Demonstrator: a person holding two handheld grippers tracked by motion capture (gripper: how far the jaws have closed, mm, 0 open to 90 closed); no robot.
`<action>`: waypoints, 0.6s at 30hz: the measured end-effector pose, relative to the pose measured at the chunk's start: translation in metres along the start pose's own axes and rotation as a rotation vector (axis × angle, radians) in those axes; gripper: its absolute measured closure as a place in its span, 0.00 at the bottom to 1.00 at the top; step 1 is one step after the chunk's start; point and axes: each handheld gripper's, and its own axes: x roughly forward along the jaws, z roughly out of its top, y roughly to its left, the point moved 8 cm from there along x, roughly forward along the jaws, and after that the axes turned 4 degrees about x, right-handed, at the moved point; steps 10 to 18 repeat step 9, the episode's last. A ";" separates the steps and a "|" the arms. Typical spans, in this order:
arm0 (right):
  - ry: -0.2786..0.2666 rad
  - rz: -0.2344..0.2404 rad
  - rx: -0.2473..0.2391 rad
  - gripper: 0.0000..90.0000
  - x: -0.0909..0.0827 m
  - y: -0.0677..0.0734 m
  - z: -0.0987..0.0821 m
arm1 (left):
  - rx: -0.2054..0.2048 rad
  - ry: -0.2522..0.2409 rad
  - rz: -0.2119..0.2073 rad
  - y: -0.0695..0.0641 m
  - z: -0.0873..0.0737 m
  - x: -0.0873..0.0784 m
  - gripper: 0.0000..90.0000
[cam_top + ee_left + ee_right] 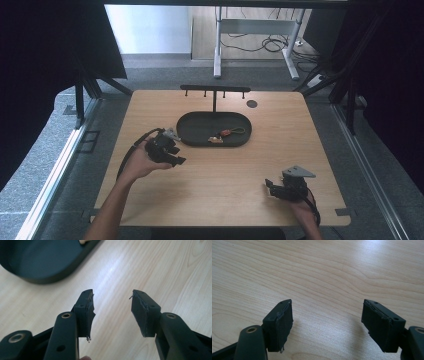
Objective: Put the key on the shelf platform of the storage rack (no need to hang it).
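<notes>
place: lab or test room | bench: bare wooden table (215, 185) with tape marks at its corners | surround: black curtains (45, 45) on both sides, metal rails (55, 170) along the grey carpet | beyond: white desk frame (255, 40) with loose cables (272, 44) on the floor | rig: camera fixed overhead

A wooden table (215, 170) carries a dark oval tray (192, 131) near its far middle, with a black T-shaped rack (214, 91) rising just behind the tray and a few small items (226, 135) lying inside it toward the right. The left gripper (176, 159), held in the left hand (137, 164), sits just beside the tray's left end. The right gripper (270, 186) is near the table's front right edge, well apart from the tray.
</notes>
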 end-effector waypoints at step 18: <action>-0.002 0.003 -0.013 0.27 0.001 0.003 0.003 | -0.033 -0.010 0.025 0.001 -0.009 -0.001 0.55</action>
